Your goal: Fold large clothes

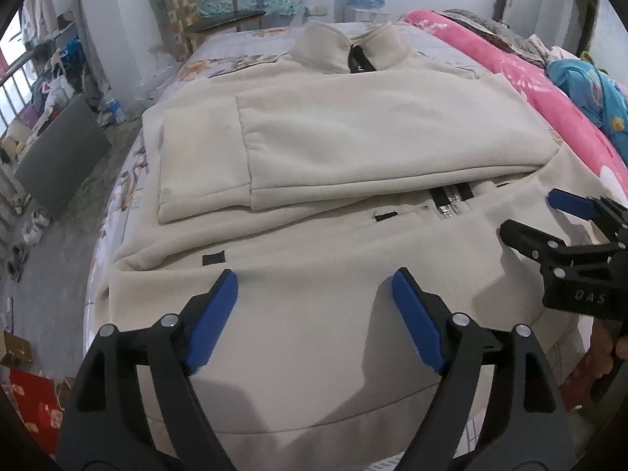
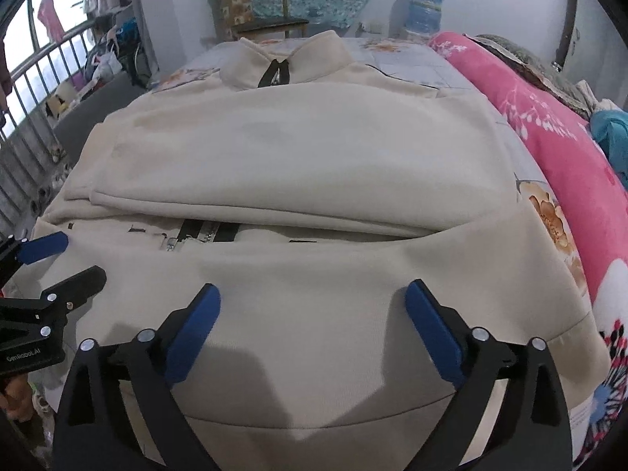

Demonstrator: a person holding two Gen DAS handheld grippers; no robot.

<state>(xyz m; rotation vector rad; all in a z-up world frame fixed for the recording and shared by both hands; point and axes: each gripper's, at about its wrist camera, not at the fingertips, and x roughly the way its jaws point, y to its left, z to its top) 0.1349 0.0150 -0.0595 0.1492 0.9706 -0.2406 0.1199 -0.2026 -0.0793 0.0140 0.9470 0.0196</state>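
Observation:
A cream fleece jacket (image 1: 333, 137) with a black zipper lies flat on the bed, collar at the far end, both sleeves folded across its chest. It fills the right wrist view (image 2: 298, 157) too. My left gripper (image 1: 314, 286) is open and empty, hovering just above the jacket's bottom hem on the left side. My right gripper (image 2: 312, 298) is open and empty above the hem on the right side. The right gripper also shows in the left wrist view (image 1: 533, 216), and the left gripper in the right wrist view (image 2: 78, 255).
A rolled pink floral blanket (image 2: 549, 137) and blue clothes (image 1: 596, 90) lie along the bed's right side. A wooden chair (image 1: 223, 11) and a water bottle (image 2: 424, 8) stand beyond the bed. Clutter and a grey board (image 1: 59, 157) lie on the floor at left.

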